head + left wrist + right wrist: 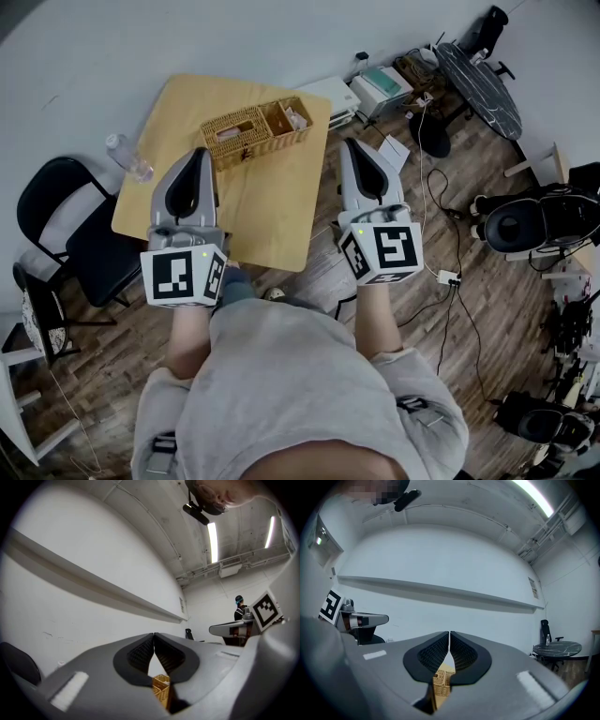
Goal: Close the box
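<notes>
Wicker box (255,131) open-topped at the table's (272,220) far edge; both grippers empty.
Left gripper (200,152) and right gripper (349,142) have jaws pressed together, short of the box. Probably light, stiff, brittle weave; its left half looks like the lid, so take that by the outer rim.

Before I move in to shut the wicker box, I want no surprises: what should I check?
1. Woven wicker box lies open on the square wooden table: ok.
2. Left gripper empty, jaws together: ok.
3. Right gripper empty, jaws together: ok.
4. Clear plastic bottle stands apart from the box: ok.
5. Contents sit low enough to shut: cannot tell.
6. Grippers touching the box: not ok, both held off it.
</notes>
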### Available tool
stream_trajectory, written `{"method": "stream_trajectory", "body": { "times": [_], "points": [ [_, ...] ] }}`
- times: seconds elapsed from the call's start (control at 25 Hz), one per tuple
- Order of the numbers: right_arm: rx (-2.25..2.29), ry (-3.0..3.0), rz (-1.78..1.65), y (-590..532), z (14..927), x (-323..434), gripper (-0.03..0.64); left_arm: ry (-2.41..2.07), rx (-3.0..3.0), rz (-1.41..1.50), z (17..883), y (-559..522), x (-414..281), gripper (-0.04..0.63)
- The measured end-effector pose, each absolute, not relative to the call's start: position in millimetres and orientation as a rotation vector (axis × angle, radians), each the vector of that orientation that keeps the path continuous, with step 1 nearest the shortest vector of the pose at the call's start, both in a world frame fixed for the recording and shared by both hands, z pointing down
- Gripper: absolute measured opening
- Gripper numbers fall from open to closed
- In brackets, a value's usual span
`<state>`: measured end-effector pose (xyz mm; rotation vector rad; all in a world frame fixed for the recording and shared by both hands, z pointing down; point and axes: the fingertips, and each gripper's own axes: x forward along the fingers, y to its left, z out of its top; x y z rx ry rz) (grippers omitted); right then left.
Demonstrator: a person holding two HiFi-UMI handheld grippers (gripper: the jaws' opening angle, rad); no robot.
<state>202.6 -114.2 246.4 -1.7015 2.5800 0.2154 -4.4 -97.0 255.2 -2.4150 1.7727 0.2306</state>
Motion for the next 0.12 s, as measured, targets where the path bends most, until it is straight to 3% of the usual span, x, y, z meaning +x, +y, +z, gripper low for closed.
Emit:
{"method": "stream_trajectory", "body": {
  "times": [0.12],
  "points": [
    [-1.698,2.577,0.218,-111.8,244.6,203.2,0.012,1.778,-2.411,0.230,255.0,-94.5,-4.0,0.058]
  ]
}}
